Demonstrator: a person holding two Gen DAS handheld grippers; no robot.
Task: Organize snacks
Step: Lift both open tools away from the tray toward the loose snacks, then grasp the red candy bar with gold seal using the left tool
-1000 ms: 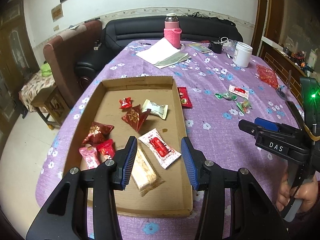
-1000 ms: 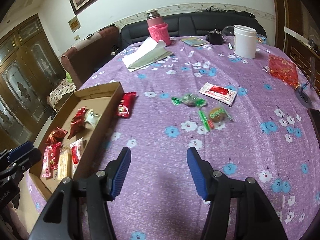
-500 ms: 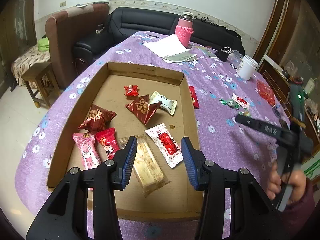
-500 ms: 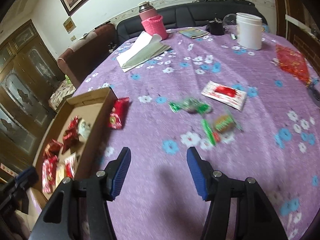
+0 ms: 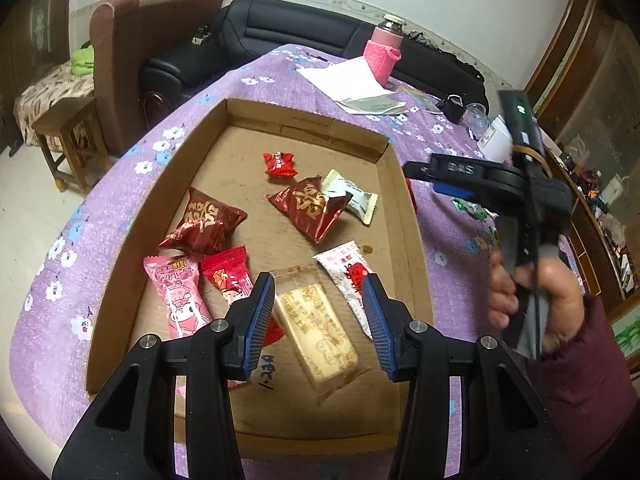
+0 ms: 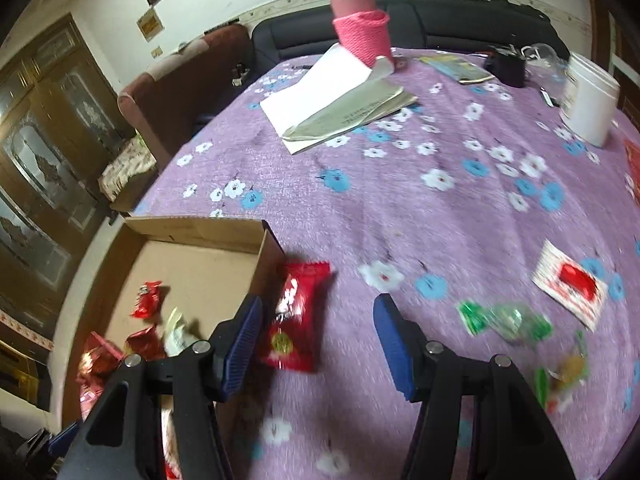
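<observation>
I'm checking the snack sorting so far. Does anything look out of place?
Yes. A red snack packet lies on the tablecloth just outside the cardboard tray's wall, and green candies and a white-and-red packet are still loose farther right. No spill or damage shows.

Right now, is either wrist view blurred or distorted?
Left wrist: mostly sharp, the cardboard tray bowed by fisheye, only the hand holding the right gripper smeared. Right wrist: motion-blurred, worst on the green candies; the red snack packet soft.

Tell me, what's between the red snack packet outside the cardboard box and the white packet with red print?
Only bare purple flowered tablecloth separates the red snack packet from the white packet, per the right wrist view.
</observation>
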